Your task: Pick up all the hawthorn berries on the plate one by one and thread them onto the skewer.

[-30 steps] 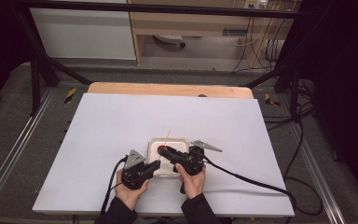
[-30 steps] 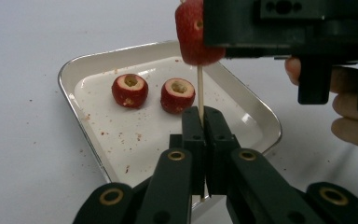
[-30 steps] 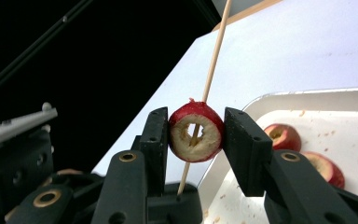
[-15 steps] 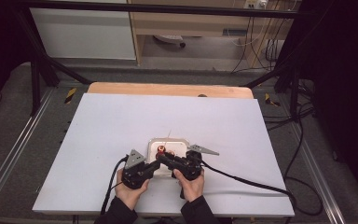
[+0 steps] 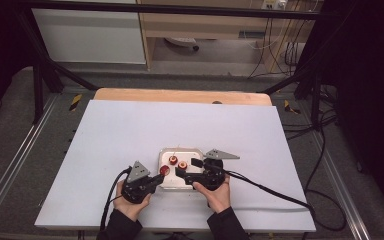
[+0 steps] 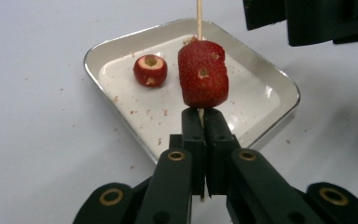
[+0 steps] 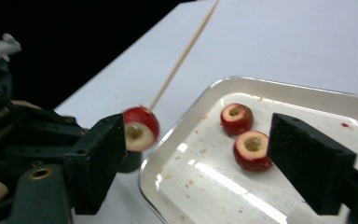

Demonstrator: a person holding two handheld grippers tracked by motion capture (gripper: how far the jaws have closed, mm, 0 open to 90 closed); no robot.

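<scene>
The left claw [image 6: 204, 122] is clamping the skewer [image 6: 198, 18], one strawberry [image 6: 203, 74] threaded just above its tips, over the tray's [image 6: 279, 88] near edge. The right claw [image 7: 196, 158], having just been opening, is standing released and empty. Next, it should be gripping a tray berry [image 7: 251, 150] gently and feeding it centred onto the point.

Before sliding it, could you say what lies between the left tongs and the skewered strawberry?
Only a sliver of bare skewer, in the left gripper view; the strawberry nearly meets the left tongs.
</scene>
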